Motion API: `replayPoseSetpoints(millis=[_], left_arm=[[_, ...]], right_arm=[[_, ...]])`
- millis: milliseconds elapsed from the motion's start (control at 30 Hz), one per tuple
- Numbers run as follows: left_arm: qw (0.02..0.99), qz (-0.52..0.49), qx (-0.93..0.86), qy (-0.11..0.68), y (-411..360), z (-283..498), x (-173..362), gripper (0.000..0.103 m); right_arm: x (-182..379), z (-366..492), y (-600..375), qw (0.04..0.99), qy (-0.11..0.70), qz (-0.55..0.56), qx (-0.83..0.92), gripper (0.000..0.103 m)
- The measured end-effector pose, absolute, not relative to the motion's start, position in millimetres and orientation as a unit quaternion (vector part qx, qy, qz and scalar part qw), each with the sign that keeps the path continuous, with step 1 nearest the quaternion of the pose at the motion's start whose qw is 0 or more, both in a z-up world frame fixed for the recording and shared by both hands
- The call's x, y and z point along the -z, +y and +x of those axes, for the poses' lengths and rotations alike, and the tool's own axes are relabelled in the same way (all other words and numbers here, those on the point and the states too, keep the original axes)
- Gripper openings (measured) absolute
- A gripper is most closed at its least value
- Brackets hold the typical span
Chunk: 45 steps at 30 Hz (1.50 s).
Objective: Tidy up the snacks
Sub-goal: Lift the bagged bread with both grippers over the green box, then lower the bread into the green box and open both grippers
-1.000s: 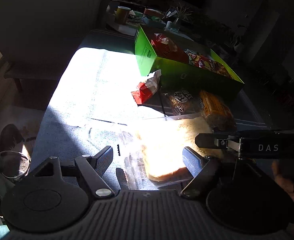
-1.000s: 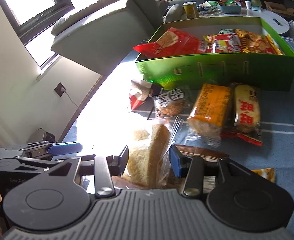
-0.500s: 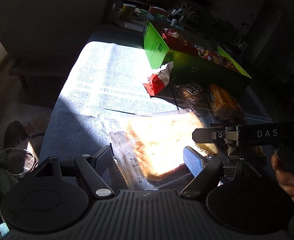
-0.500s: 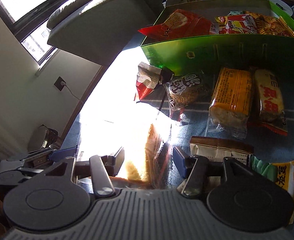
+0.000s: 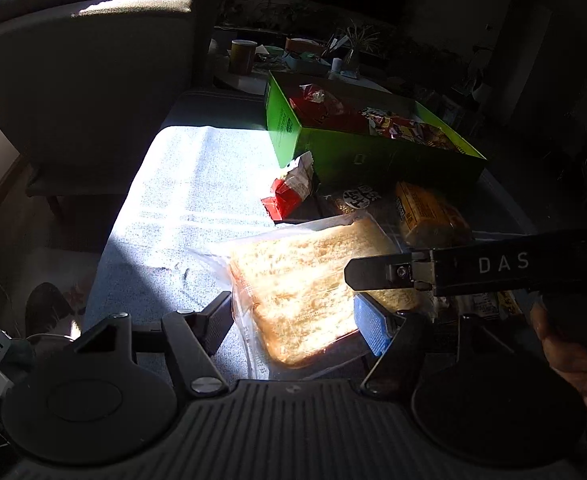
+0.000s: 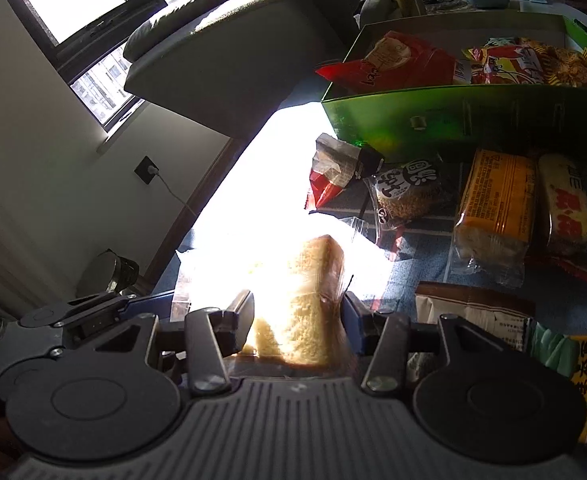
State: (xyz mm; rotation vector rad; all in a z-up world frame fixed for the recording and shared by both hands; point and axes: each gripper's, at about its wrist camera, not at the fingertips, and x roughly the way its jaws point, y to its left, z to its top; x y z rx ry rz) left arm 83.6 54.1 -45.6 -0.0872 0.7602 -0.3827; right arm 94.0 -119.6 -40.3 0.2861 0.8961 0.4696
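Observation:
A clear bag of sliced bread (image 5: 305,280) sits between both grippers above the blue-grey cloth (image 5: 181,184). My left gripper (image 5: 293,320) is closing on its near corner, and both pads meet the plastic. In the right wrist view the bread (image 6: 301,300) stands on edge between the pads of my right gripper (image 6: 299,316), whose jaws are closing and touch its faces. The right gripper's upper finger (image 5: 373,272) lies across the bread. The green box (image 5: 353,156) behind holds several snack bags.
Loose packets lie before the box (image 6: 453,120): a red one (image 6: 329,176), a round-label one (image 6: 409,192), an orange cake pack (image 6: 497,208), a yellow-red one (image 6: 569,216), a brown-white one (image 6: 473,312). An armchair (image 5: 93,60) stands left. A hand (image 5: 565,340) grips the right tool.
The left jaws have narrowed onto the bread bag, which now sits closer and raised. The right gripper keeps the bread on edge between its fingers and has barely moved.

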Motion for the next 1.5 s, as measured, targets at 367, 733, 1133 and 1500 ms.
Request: replayPoseSetpoints(millis=[367,733,1133,1500], left_arm=[[0.929,-0.019,0.206,0.306,28.2,97.5,-2.4,0.062],[0.937,0.013,0.23,0.263,-15.7,140.2,-32.0,0.062],[0.936,0.025,0.238,0.26,-41.8,198.3,-42.1,0.062],[0.934,0.058,0.224,0.272,-66.1,261.5,-37.1,0.062]], right_arm=[[-2.4,92.1,-148.8,0.895,0.357,0.155,-0.22,0.082],[-19.5,124.9,-184.2,0.912,0.324,0.175,-0.181,0.082],[-25.5,170.2,-214.6,0.913,0.307,0.215,-0.162,0.082],[-22.1,230.3,-233.2,0.904,0.314,0.248,-0.152,0.082]])
